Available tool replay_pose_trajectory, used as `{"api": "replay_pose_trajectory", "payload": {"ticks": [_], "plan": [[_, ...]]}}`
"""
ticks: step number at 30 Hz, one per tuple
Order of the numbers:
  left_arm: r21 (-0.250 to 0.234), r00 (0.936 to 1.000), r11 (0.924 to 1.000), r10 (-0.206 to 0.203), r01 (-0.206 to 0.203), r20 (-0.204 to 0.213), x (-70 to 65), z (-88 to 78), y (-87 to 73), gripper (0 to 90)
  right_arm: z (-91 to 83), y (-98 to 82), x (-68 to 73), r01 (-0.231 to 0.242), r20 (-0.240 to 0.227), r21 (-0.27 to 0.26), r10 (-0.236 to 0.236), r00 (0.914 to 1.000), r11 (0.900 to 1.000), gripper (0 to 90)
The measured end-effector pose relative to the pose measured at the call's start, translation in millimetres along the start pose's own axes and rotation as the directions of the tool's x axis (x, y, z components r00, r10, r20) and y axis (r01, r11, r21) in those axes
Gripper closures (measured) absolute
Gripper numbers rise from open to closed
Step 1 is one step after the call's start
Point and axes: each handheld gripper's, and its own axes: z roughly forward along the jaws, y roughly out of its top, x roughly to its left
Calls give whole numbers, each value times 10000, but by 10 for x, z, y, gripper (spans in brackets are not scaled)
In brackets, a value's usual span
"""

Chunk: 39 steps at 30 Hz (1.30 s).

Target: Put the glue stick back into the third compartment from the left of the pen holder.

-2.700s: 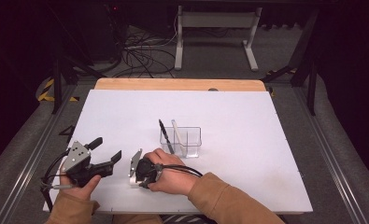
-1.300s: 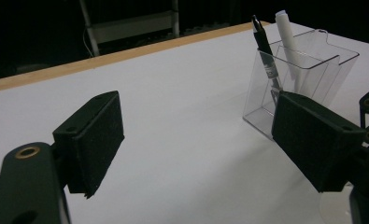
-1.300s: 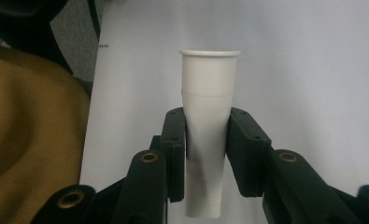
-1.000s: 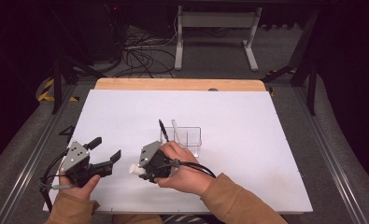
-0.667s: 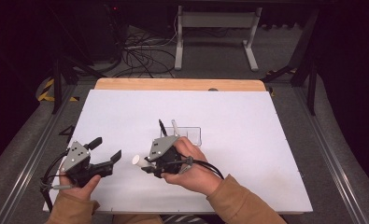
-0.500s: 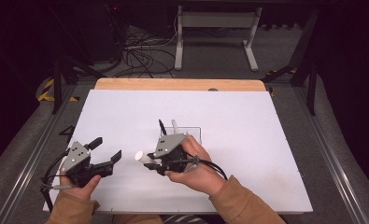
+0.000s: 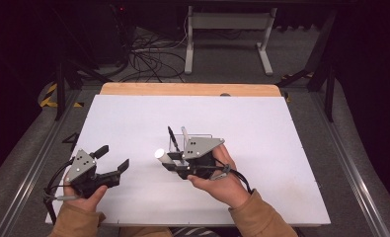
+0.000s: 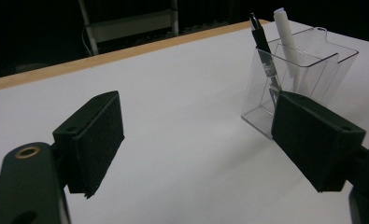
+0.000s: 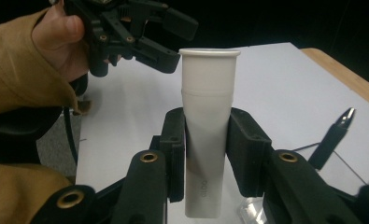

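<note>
Gripping a white tube [image 7: 159,154] mid-frame, the right hand-held gripper [image 7: 170,163] sits beside the clear holder [image 7: 205,138] — bare desk [image 7: 291,148] spreads right; the left hand-held gripper [image 7: 114,163] gapes empty lower left.

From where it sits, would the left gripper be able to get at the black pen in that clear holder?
Probably yes. The left gripper has its jaws open with nothing between them, and bare white table lies between it and the clear holder. The black pen sticks up above the rim, though the right gripper, holding a white tube, hovers close by.
</note>
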Motion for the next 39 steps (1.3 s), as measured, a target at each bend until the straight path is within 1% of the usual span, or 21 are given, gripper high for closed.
{"api": "replay_pose_trajectory", "payload": {"ticks": [8, 10, 12, 20, 23, 27, 31, 34, 37, 39], "plan": [[-19, 10000, 10000, -5, 5, -4, 5, 6, -4, 178, -126, -50, -65, -138, 472, -513, 162, 9988, 9986, 695], [-20, 10000, 10000, -6, 6, 0, 4, 7, -4, 178, -159, -69, -90, -230, 506, -772, 270, 9984, 9968, 695], [-32, 10000, 10000, -4, 4, 2, 4, 10, -4, 178, -186, -76, -112, -228, 647, -840, 283, 9975, 9962, 694], [-14, 10000, 10000, -27, 27, 34, 8, 6, -8, 178, -256, -104, -154, -307, 923, -1085, 408, 9949, 9936, 695], [-18, 10000, 10000, -39, 39, 33, 11, 10, -11, 178, -292, -120, -180, -411, 1103, -1233, 549, 9924, 9915, 695], [-15, 10000, 10000, -49, 49, 46, 12, 12, -10, 178, -347, -147, -221, -574, 1484, -1544, 806, 9856, 9863, 694], [1, 9999, 9999, -108, 108, 98, 10, 15, -11, 178, -417, -181, -263, -787, 1858, -1816, 1128, 9761, 9802, 694], [7, 9999, 10000, -60, 60, 94, 10, 17, -11, 178, -468, -203, -291, -779, 2311, -1853, 1205, 9654, 9796, 694], [-1, 9999, 10000, -100, 100, 102, 10, 17, -11, 178, -506, -227, -326, -894, 2521, -1868, 1357, 9581, 9783, 694], [-10, 9999, 9999, -102, 103, 102, 11, 16, -11, 178, -522, -245, -349, -925, 2747, -1883, 1428, 9509, 9777, 694]]}}
